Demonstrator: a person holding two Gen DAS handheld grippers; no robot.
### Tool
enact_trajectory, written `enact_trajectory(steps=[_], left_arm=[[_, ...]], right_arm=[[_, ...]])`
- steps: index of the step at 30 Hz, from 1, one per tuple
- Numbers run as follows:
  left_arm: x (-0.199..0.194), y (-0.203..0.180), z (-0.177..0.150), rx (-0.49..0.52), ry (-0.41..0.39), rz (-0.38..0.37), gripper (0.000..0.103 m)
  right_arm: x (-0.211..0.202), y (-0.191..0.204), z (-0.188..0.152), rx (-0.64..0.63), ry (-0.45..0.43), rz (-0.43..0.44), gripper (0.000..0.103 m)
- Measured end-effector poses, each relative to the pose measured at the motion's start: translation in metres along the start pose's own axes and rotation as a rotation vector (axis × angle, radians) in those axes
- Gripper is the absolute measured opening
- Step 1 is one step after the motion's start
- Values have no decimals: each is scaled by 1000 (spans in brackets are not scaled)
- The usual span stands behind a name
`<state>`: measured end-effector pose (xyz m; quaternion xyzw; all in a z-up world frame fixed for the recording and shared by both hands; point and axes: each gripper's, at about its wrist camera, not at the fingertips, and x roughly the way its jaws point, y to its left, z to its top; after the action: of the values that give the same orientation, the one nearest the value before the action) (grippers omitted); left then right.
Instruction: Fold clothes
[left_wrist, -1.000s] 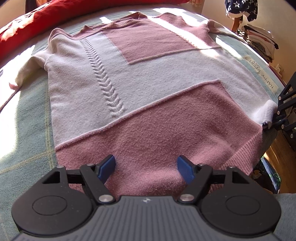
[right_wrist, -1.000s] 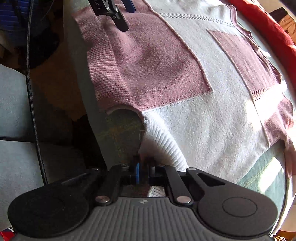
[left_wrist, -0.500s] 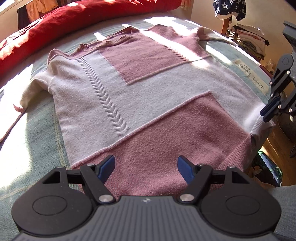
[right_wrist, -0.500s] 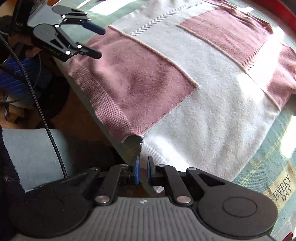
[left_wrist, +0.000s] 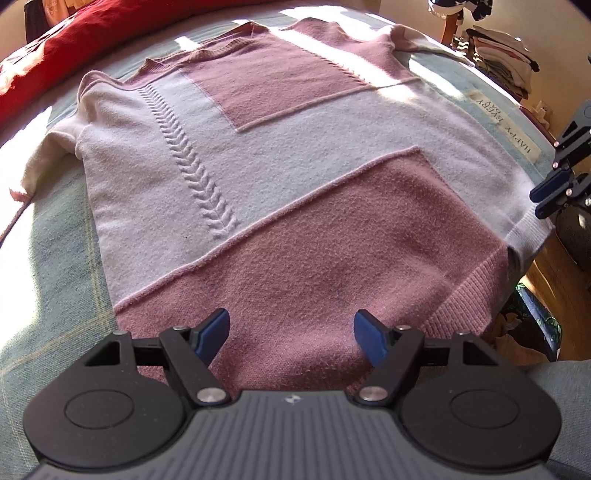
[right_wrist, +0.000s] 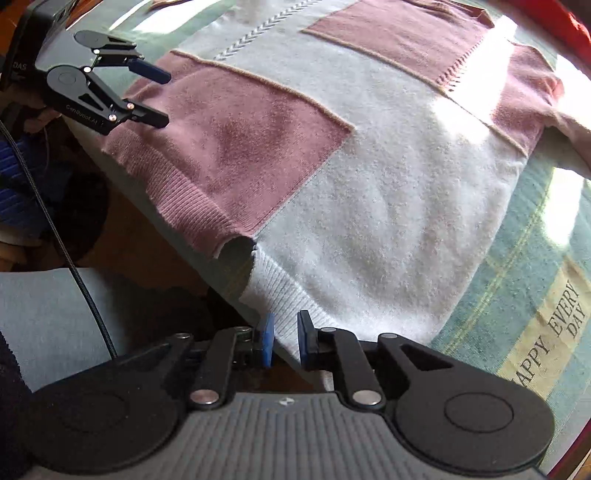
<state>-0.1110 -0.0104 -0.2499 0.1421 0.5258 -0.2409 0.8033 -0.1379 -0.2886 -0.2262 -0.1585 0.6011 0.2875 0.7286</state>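
Note:
A pink and white knitted sweater (left_wrist: 295, 166) lies flat, front up, on the bed, its ribbed hem at the near edge. My left gripper (left_wrist: 291, 332) hovers open over the pink hem panel, with nothing between its fingers. The right wrist view shows that gripper (right_wrist: 166, 99) at the hem's left corner. My right gripper (right_wrist: 285, 338) sits at the white ribbed hem corner (right_wrist: 280, 295). Its blue pads stand a little apart, with the rib edge running between them. From the left wrist it appears at the far right edge (left_wrist: 541, 201).
A green plaid bed cover (right_wrist: 535, 258) carries a "HAPPY EVERY DAY" label (right_wrist: 550, 332). A red blanket (left_wrist: 37, 66) lies at the bed's far side. Folded clothes (left_wrist: 506, 55) are stacked beyond the bed. A person's grey trouser leg (right_wrist: 44, 314) and a black cable (right_wrist: 74, 258) are at the bed's edge.
The right gripper's pads went from pinched on the white hem corner to slightly apart, and the hem now lies flatter. Both grippers drew back a little from the sweater.

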Motion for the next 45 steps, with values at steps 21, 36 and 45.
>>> enact_trajectory(steps=[21, 36, 45], left_arm=[[-18, 2, 4, 24, 12, 26, 74], [-20, 1, -32, -44, 143, 85, 75], [27, 32, 68, -18, -92, 135, 75]], right_arm=[[-2, -45, -50, 243, 61, -183, 36], [7, -43, -24, 201, -64, -103, 52], [28, -89, 77, 184, -310, -100, 55]])
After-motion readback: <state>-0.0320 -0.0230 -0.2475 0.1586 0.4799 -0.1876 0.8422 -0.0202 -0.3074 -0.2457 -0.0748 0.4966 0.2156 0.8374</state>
